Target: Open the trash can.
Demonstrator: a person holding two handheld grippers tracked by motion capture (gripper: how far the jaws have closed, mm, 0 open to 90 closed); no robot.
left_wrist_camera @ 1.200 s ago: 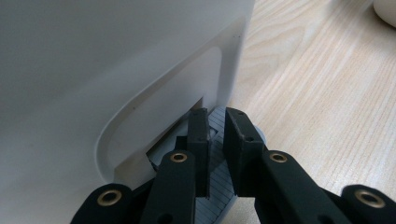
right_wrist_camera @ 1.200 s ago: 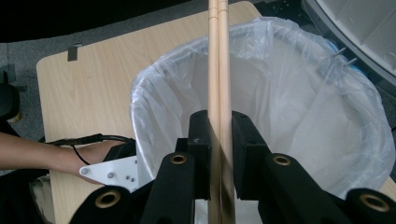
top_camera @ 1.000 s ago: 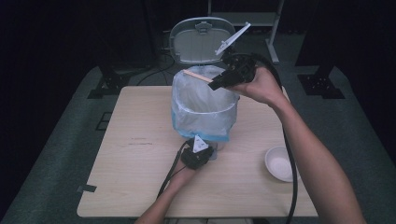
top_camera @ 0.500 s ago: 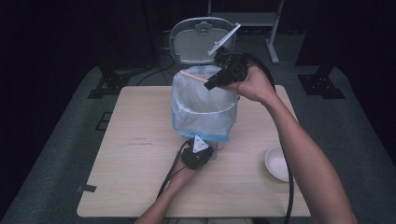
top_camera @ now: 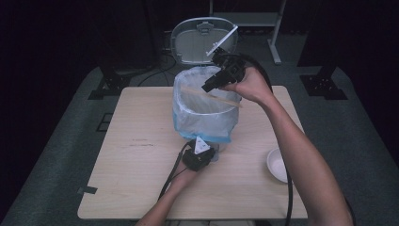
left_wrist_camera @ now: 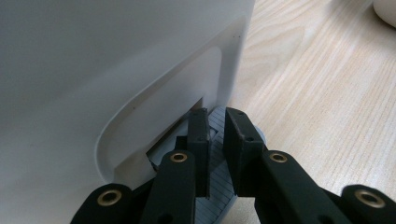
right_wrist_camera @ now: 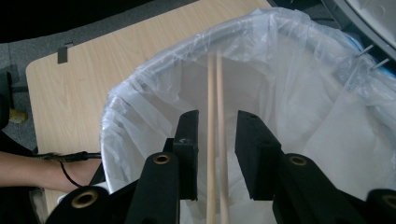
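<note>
In the high view the right claw [top_camera: 210,86] sits at the upper centre of the frame, over the far rim of the lined bin [top_camera: 204,110]. Against the pictures from a moment before, the hand has drawn up and back toward the open lid [top_camera: 200,41], and the pair of chopsticks [top_camera: 211,97] now lies slanted across the bin's mouth, one end on the left rim, the other toward the right rim.

The right gripper view shows the jaws standing apart with a clear gap on each side of the chopsticks [right_wrist_camera: 215,135], which run straight up the middle of the frame over the white liner [right_wrist_camera: 299,107]; the claw has no hold on them. I judge the sticks released but bridged on the rim, not dropped in (a nudge may be needed).

At the lower centre of the high view the left claw [top_camera: 199,157] is at the bin's foot. In its own view the jaws [left_wrist_camera: 215,140] are nearly closed on the grey pedal [left_wrist_camera: 215,161], seemingly pressing it, which keeps the lid up. A small white bowl [top_camera: 278,165] stands on the desk [top_camera: 136,165] at lower right.
</note>
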